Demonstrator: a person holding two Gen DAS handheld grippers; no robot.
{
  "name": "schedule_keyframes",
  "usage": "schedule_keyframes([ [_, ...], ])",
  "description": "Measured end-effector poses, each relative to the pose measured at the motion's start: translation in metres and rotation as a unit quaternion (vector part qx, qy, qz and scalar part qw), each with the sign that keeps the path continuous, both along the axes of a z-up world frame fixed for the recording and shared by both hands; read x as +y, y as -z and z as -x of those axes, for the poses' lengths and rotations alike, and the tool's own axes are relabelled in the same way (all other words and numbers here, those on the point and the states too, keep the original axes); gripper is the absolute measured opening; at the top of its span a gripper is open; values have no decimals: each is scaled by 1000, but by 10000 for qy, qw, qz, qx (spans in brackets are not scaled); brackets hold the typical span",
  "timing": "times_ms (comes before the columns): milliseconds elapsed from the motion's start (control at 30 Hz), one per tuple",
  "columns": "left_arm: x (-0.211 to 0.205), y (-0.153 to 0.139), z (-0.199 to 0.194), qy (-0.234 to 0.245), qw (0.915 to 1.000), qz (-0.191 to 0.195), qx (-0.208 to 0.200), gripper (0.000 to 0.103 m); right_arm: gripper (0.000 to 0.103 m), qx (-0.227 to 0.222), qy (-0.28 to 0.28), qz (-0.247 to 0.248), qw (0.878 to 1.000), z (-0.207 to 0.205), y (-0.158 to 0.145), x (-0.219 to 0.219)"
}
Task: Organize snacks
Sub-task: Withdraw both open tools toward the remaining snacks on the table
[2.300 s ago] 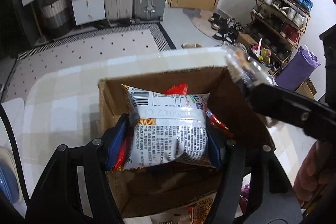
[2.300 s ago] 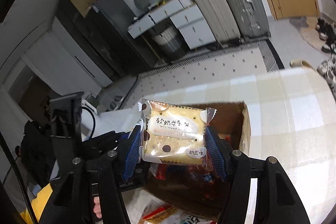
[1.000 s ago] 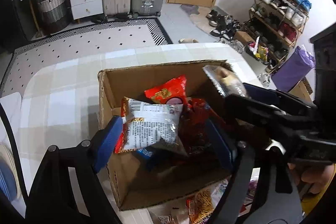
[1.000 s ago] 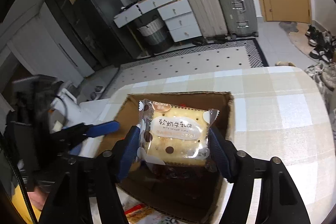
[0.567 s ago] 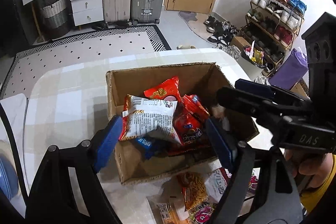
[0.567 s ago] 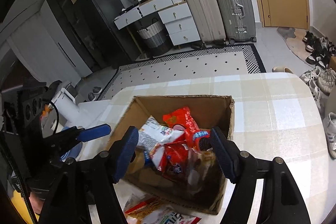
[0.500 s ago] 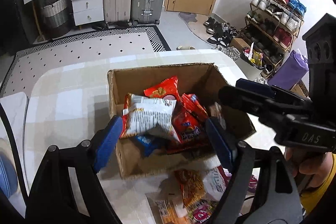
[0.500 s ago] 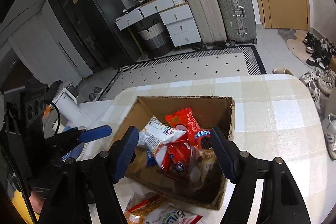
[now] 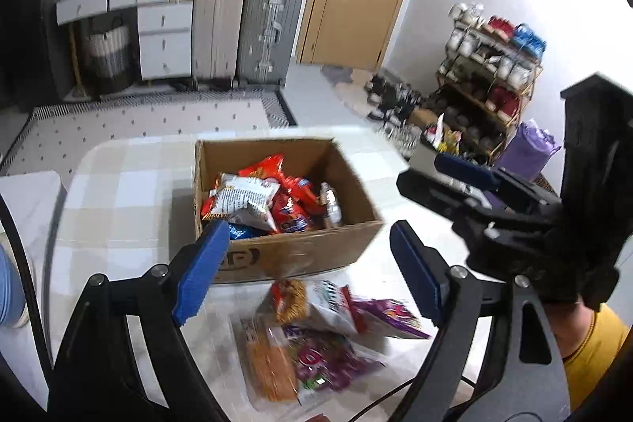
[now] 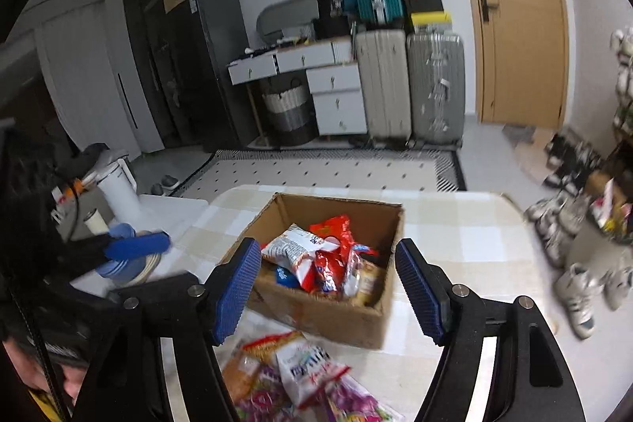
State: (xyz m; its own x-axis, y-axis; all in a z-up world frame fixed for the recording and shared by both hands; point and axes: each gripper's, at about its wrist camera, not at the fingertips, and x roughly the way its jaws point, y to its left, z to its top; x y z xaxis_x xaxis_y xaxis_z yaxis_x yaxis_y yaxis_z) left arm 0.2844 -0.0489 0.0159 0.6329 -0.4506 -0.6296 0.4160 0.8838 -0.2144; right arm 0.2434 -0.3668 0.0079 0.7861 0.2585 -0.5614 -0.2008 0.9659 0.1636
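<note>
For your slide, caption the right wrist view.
Open right gripper above cardboard box of snacks; loose packets wait nearby.

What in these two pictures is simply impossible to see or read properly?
- Loose snack packets before the cardboard box: motion-blurred in both views, labels unreadable; the bottom edge cuts them in the right wrist view.
- Box bottom: hidden under the packets inside.
- Left tongs and right tongs: open and empty; their arms cover part of the checked table.
- Shoe rack: too small and blurred to count shoes.
</note>
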Motion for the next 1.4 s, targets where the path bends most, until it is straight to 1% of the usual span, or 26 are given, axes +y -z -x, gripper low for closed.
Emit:
schedule_keyframes([
  [100,6,-22,41,-108,9994,68,-331,88,74,-281,-57,58,9996,37,-15,0],
  [133,8,-28,52,-139,9990,73,-417,94,80,-371,-84,68,9993,49,-19,0],
  [167,10,-35,66,-179,9983,65,-544,102,85,-479,-92,50,9988,61,-25,1],
  [267,12,-52,108,-234,9948,-35,-995,102,88,-813,-83,31,9966,100,-37,4],
  [333,12,-63,134,-242,9922,-162,-1213,102,89,-985,-123,81,9950,123,-44,8],
  [367,13,-66,144,-263,9912,-210,-1283,103,92,-1040,-93,103,9945,132,-46,9],
  [400,14,-68,154,-270,9908,-204,-1314,103,94,-1070,-21,82,9942,143,-46,9],
  [433,16,-70,161,-284,9909,-175,-1307,103,99,-1026,16,31,9947,149,-46,7],
  [467,18,-72,168,-322,9913,-151,-1268,103,102,-952,64,-90,9954,155,-44,4],
  [533,23,-70,184,-472,9918,-141,-1178,103,102,-944,203,-393,9945,171,-36,-5],
  [567,25,-68,191,-543,9916,-135,-1168,103,102,-887,203,-524,9945,180,-30,-9],
  [633,30,-60,206,-630,9910,-146,-1168,103,102,-866,282,-555,9943,189,-22,-11],
  [700,35,-47,218,-777,9909,-208,-1083,103,102,-769,317,-546,9950,203,-9,-10],
  [800,42,-23,222,-823,9931,-126,-820,103,102,-680,362,-646,9949,215,8,-11],
  [900,48,-2,228,-1007,9917,-232,-760,102,102,-644,410,-798,9939,230,25,-12],
  [1100,47,33,217,-1047,9924,-386,-512,102,102,-585,440,-644,9952,239,46,-10],
  [1267,44,57,204,-1066,9924,-470,-390,102,102,-454,428,-717,9955,230,56,-13],
  [1400,42,77,186,-1080,9931,-425,-155,102,102,-307,392,-728,9961,222,65,-14],
])
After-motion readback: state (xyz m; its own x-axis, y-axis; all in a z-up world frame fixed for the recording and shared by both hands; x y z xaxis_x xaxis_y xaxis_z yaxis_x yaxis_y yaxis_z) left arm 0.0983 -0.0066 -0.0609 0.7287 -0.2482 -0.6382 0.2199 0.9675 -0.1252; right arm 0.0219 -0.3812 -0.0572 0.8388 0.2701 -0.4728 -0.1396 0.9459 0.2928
